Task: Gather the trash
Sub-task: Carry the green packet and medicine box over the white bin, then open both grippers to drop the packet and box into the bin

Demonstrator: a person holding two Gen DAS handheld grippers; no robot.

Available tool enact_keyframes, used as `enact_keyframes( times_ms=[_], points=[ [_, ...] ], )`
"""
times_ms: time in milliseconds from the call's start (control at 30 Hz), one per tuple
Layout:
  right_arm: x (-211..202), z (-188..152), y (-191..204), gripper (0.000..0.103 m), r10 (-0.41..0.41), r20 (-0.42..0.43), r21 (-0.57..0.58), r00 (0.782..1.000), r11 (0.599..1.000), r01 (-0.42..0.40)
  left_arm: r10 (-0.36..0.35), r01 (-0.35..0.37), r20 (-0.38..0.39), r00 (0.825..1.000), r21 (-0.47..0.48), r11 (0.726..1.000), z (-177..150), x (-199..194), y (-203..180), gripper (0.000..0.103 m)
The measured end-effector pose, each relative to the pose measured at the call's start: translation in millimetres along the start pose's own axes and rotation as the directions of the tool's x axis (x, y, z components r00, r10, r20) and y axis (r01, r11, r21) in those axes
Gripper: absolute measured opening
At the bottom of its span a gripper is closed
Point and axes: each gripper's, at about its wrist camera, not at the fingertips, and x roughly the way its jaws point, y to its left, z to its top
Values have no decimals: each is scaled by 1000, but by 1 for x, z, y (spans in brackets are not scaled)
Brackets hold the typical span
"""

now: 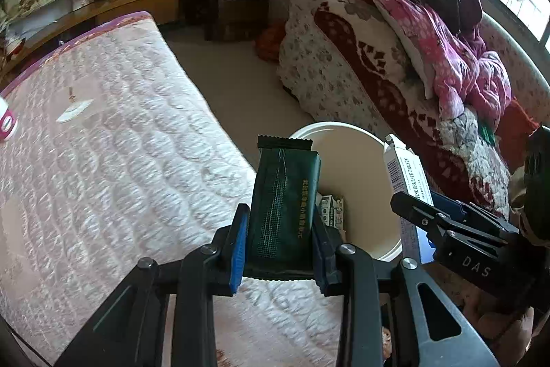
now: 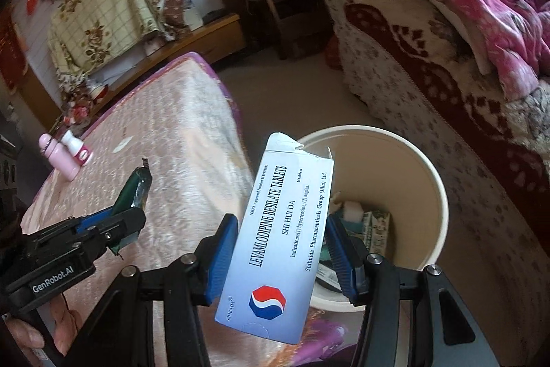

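My left gripper (image 1: 280, 250) is shut on a dark green foil packet (image 1: 283, 208), held upright at the mattress edge, just short of the cream bucket (image 1: 361, 160). In the right wrist view the same packet (image 2: 135, 191) and left gripper (image 2: 117, 226) show at the left. My right gripper (image 2: 282, 253) is shut on a white and blue tablet box (image 2: 282, 229), its torn flap up, in front of the bucket (image 2: 429, 181). From the left wrist view that box (image 1: 409, 181) and the right gripper (image 1: 426, 219) sit at the bucket's right rim. Several cartons lie inside the bucket.
A pink quilted mattress (image 1: 103, 160) fills the left. On it stand a pink bottle (image 2: 62, 160) and a white and pink bottle (image 2: 77, 148), with a white scrap (image 1: 74, 110) farther off. A blanket-covered sofa (image 1: 395, 85) with pink bedding lies right; bare floor (image 1: 233, 71) runs between.
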Motion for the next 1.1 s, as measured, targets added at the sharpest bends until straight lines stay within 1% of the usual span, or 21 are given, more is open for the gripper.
enact_keyframes(
  times_ms=[167,367,867,1100],
  points=[
    [6,-1,-20,55,-18,-8,37,1000,999,18,-2,2,-10,1000,27,1000,5,12,-14,34],
    [13,3,-32,55,-37,-19,56,999,998,38,-13,14,-15,1000,38,999,10,23,-24,34],
    [24,8,-41,56,-60,-25,70,998,996,61,-29,30,-30,999,38,999,13,44,-29,34],
    [29,7,-46,57,-69,-32,82,997,994,71,-33,34,-27,999,48,998,12,47,-29,34]
  ],
)
